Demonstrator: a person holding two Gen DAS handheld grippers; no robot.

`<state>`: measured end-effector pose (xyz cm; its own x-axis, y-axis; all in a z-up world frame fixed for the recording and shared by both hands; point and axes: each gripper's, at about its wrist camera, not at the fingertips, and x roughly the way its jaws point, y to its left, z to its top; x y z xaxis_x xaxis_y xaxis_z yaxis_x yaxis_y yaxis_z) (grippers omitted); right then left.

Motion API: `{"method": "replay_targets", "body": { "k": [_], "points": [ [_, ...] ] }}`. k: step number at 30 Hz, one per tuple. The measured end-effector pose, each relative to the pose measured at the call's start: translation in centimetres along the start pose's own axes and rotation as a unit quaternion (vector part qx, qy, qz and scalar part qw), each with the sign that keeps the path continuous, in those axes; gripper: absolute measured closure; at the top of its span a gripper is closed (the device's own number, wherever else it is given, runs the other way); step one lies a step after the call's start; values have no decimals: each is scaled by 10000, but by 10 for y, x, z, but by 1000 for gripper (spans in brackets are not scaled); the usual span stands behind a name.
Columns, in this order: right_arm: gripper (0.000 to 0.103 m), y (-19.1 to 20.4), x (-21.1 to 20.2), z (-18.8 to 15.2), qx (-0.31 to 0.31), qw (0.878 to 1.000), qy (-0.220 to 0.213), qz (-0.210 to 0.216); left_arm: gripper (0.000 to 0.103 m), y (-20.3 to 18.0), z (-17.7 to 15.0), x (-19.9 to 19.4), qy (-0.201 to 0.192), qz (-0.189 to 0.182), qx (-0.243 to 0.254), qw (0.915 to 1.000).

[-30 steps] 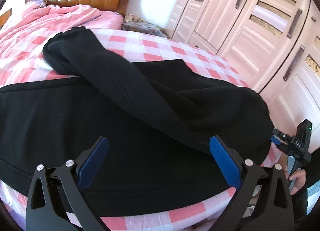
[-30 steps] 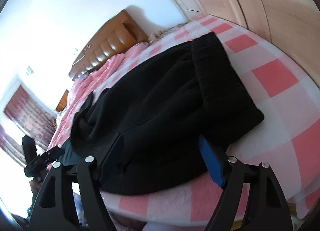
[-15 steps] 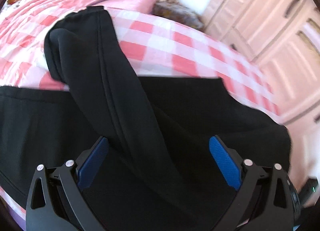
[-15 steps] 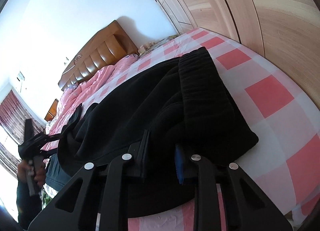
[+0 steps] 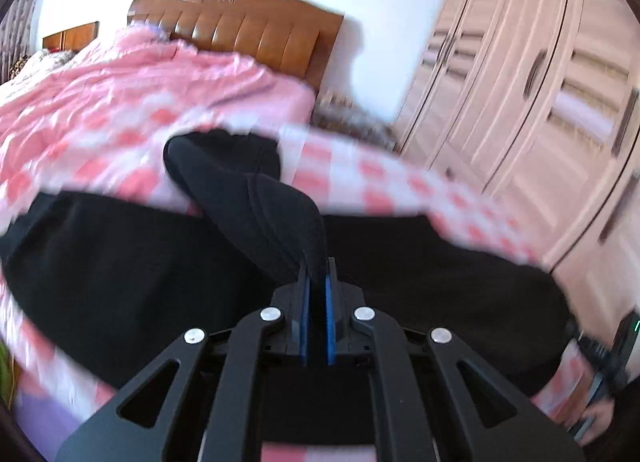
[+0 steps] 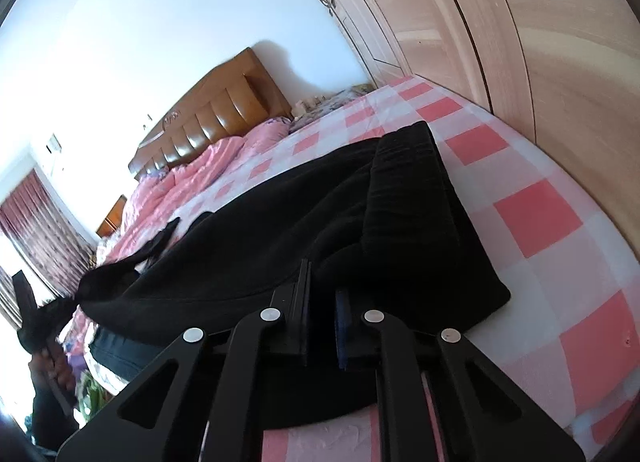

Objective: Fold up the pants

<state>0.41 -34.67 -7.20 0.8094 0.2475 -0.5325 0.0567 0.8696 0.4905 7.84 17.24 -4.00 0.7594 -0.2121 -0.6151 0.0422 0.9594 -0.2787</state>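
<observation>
Black pants (image 5: 120,274) lie across a bed with a pink-and-white checked sheet (image 5: 400,178). My left gripper (image 5: 316,282) is shut on the upper trouser leg (image 5: 256,206), which rises from the bed into the jaws. In the right wrist view the pants (image 6: 280,230) stretch away, with the ribbed waistband (image 6: 412,190) on the right. My right gripper (image 6: 323,290) is shut on the pants' near edge by the waistband. The left wrist view is blurred.
A pink quilt (image 5: 132,94) and a brown headboard (image 5: 240,34) are at the bed's far end. Wardrobe doors (image 5: 540,82) stand close along the right side. The bed edge is near both grippers. The other hand and gripper (image 6: 36,310) show at far left.
Both grippers were open a second ago. The right one shut on the pants' edge first. The left one has now shut on the upper trouser leg and lifted it.
</observation>
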Motion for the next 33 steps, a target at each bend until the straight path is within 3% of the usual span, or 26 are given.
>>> {"method": "replay_targets", "body": {
  "k": [3,6,9,10,13,16,18,20,23,24,29,33],
  "points": [
    [92,-8,4,-7,147,9998,120,-59,97,23,-44,24,688,19,-274,9972],
    [88,-14,7,-10,305,9991,276,-29,85,36,-55,25,629,-124,-511,9966],
    [82,-13,8,-10,259,9992,288,-97,34,43,-48,24,637,-438,-712,9945],
    [82,-13,9,-10,261,9992,286,-100,28,40,-45,22,551,-409,-717,9951],
    [82,-16,14,-12,327,9990,291,-67,28,27,-37,27,551,-415,-596,9958],
    [82,-20,14,-13,413,9987,298,8,28,23,-37,44,794,-385,-664,9939],
    [82,-19,13,-14,415,9986,319,27,29,15,-38,47,770,-209,-552,9953],
    [82,-21,14,-13,394,9987,316,48,38,10,-39,49,768,24,-307,9966],
    [83,-23,14,-12,442,9986,277,99,80,11,-38,49,800,106,-315,9962],
    [85,-22,13,-12,389,9989,245,79,87,14,-37,50,841,-15,-394,9957],
    [94,-13,2,-6,168,9998,-4,46,93,9,-29,31,530,-155,-146,9984],
    [96,4,-23,10,-152,9994,-304,-10,93,-5,-16,5,189,-359,-1,9992]
  ]
}}
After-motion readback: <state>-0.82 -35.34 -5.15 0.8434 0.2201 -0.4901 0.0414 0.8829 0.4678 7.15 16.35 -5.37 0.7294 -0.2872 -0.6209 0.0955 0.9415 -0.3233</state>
